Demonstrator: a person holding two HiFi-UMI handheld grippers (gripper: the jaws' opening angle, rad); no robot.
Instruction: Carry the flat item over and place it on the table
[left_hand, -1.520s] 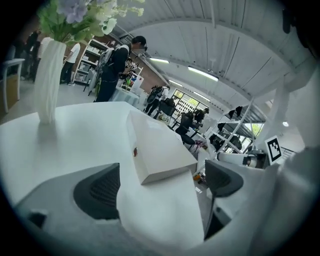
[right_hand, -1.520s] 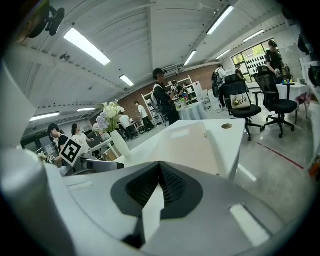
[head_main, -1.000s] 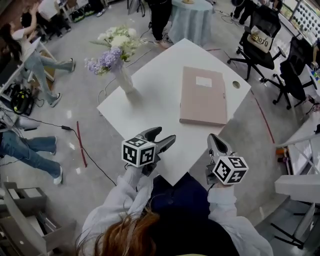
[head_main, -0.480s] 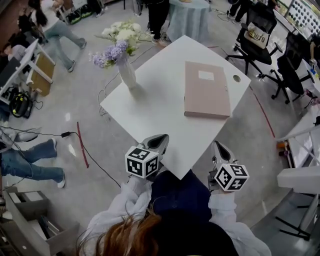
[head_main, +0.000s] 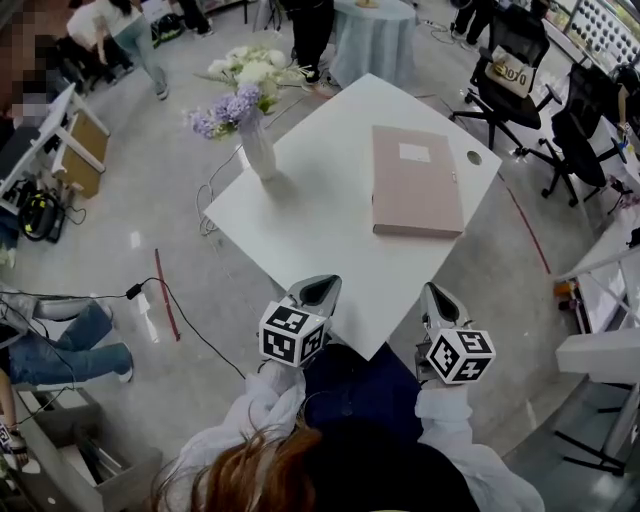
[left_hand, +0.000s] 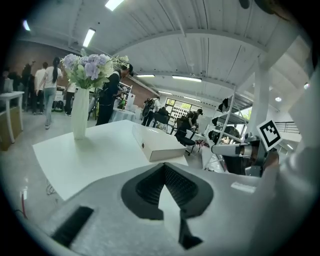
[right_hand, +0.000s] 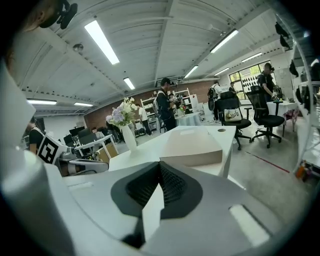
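Note:
The flat item, a pinkish-beige file box (head_main: 415, 180), lies on the white table (head_main: 320, 240) toward its far right side, with nothing touching it. My left gripper (head_main: 318, 290) hovers at the table's near edge; its jaws have just closed and are shut with nothing between them. My right gripper (head_main: 437, 298) is by the near corner, also shut and empty. The left gripper view has the file box (left_hand: 157, 145) ahead past the shut left gripper (left_hand: 164, 166). The right gripper view shows the file box (right_hand: 192, 145) straight ahead of the shut right gripper (right_hand: 160, 165).
A white vase of flowers (head_main: 255, 145) stands at the table's far left edge. Black office chairs (head_main: 515, 70) stand at the right and a round cloth-covered table (head_main: 375, 35) behind. Cables (head_main: 165, 300) cross the floor at the left, near several people.
The left gripper's jaws went from open to shut with nothing in them. Both grippers drew back from over the table to its near edge. The file box stayed put.

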